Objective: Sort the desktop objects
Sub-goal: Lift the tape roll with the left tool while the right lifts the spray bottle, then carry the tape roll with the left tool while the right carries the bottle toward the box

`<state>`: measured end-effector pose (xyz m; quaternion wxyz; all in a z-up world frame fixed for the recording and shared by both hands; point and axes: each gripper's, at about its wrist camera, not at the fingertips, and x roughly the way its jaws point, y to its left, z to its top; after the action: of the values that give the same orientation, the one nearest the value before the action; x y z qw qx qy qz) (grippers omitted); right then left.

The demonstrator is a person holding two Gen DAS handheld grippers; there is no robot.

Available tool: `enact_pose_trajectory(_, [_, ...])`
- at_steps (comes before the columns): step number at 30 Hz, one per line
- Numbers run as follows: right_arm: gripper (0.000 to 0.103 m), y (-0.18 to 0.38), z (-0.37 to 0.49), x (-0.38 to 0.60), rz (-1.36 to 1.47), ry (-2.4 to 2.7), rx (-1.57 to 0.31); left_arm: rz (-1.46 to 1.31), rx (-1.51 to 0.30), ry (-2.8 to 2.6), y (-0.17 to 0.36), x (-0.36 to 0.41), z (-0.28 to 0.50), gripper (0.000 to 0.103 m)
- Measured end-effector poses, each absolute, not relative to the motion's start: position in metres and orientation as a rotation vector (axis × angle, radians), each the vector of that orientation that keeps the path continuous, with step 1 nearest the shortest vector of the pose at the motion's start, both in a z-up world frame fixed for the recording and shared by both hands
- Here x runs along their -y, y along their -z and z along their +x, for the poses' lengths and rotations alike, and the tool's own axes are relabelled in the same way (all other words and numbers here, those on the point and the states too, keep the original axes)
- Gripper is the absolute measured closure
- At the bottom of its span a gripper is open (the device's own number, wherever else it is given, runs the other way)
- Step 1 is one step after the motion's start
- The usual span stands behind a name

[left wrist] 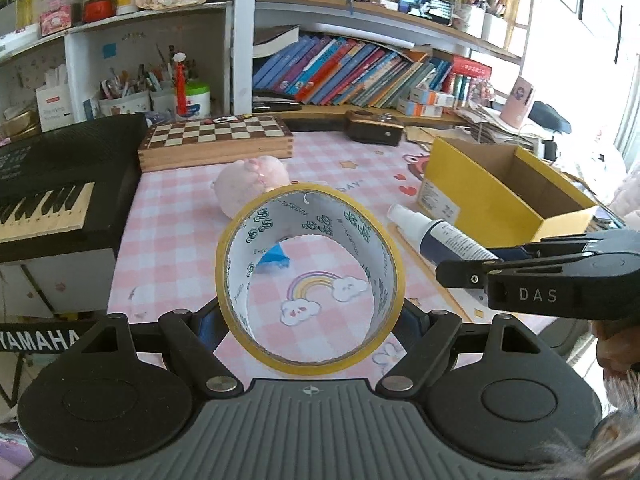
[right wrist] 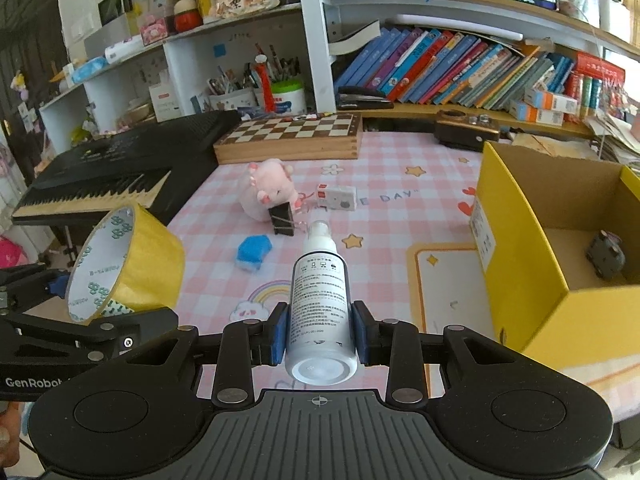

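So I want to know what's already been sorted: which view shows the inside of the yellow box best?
The right wrist view: the yellow box opens toward it, showing a small grey toy on its floor. The left wrist view shows only the box's outside and inner walls, not its floor.

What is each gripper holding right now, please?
Left gripper: closed on the roll of tape.
Right gripper: closed on the spray bottle.

Your right claw [left wrist: 472, 276] carries "DAS" in pale letters on its black body, and your left claw [right wrist: 80, 320] reads "GenRobot", cut off at the frame's edge. "YAMAHA" runs in white across the keyboard [left wrist: 40, 339]. The pink checked desk mat [right wrist: 394, 198] shows "DAY". The spray bottle [right wrist: 320, 292] label is too small to read.
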<state>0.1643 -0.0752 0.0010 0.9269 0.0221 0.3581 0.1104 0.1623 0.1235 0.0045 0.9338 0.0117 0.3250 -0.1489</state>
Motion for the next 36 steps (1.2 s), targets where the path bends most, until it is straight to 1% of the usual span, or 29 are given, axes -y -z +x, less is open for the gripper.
enact_pose_trajectory(16, [0.07, 0.003, 0.116, 0.082, 0.088, -0.162, -0.755, 0.037, -0.667, 0.418, -0.003, -0.111, 0.128, 0.024])
enact_pose_trajectory(36, [0.07, 0.01, 0.082, 0.118, 0.141, -0.009, -0.798, 0.106, -0.693, 0.622, 0.006, -0.06, 0.128, 0.024])
